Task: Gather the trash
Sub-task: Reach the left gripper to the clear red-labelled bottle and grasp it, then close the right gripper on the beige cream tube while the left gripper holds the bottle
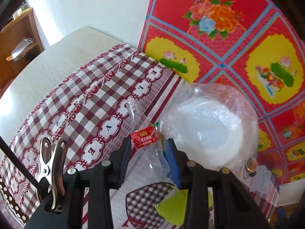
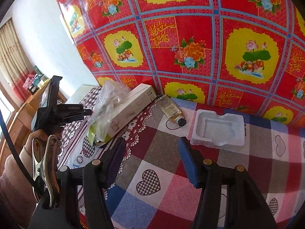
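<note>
My left gripper [image 1: 147, 162] is shut on a clear empty plastic bottle [image 1: 144, 139] with a red label, and the blue pads press its body from both sides. The bottle's open neck points away over the checked cloth. Just right of it lies a crumpled clear plastic bag [image 1: 205, 126] with white material inside. My right gripper [image 2: 152, 158] is open with nothing between its fingers, above the patchwork heart cloth. Beyond it lie a white moulded plastic tray [image 2: 219, 129], a squeezed tube [image 2: 172, 109] with a black cap, a long white box [image 2: 131, 106] and the clear bag [image 2: 106, 103].
A red floral sheet [image 2: 190, 38] stands upright behind the cloth-covered surface. A yellow-green paper scrap [image 1: 175, 208] lies under the left gripper. A wooden shelf [image 1: 21, 38] stands far left by the white wall. A person's hand [image 2: 38, 139] holds the left tool.
</note>
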A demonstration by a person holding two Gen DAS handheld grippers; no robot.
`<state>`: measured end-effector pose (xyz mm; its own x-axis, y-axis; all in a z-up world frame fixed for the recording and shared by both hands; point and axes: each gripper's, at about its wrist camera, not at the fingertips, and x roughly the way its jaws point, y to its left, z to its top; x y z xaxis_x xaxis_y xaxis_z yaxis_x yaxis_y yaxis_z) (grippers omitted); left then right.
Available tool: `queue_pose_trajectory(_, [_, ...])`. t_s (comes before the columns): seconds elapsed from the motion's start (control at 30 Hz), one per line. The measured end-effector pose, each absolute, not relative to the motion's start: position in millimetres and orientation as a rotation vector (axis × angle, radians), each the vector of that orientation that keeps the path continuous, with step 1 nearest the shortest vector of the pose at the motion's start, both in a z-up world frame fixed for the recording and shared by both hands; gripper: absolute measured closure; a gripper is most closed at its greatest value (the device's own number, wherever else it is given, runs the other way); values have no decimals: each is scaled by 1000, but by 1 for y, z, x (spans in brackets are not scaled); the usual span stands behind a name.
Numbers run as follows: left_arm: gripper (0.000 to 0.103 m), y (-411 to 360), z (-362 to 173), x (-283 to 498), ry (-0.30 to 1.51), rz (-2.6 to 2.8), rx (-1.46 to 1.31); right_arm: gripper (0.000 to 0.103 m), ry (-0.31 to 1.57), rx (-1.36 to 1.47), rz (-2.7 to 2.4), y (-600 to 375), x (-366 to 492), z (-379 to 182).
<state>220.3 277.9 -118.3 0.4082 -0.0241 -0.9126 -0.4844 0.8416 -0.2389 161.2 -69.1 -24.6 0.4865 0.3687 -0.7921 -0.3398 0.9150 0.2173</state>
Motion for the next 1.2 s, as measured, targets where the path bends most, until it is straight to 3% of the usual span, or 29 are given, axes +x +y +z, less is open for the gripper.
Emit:
queue_pose_trajectory(0.5, [71, 278, -154, 237, 1134, 295, -455, 44, 1027, 3, 454, -49, 201, -47])
queue_pose_trajectory(1.2, [71, 303, -133, 160, 1127, 245, -471, 44, 1147, -266, 401, -19, 290, -114])
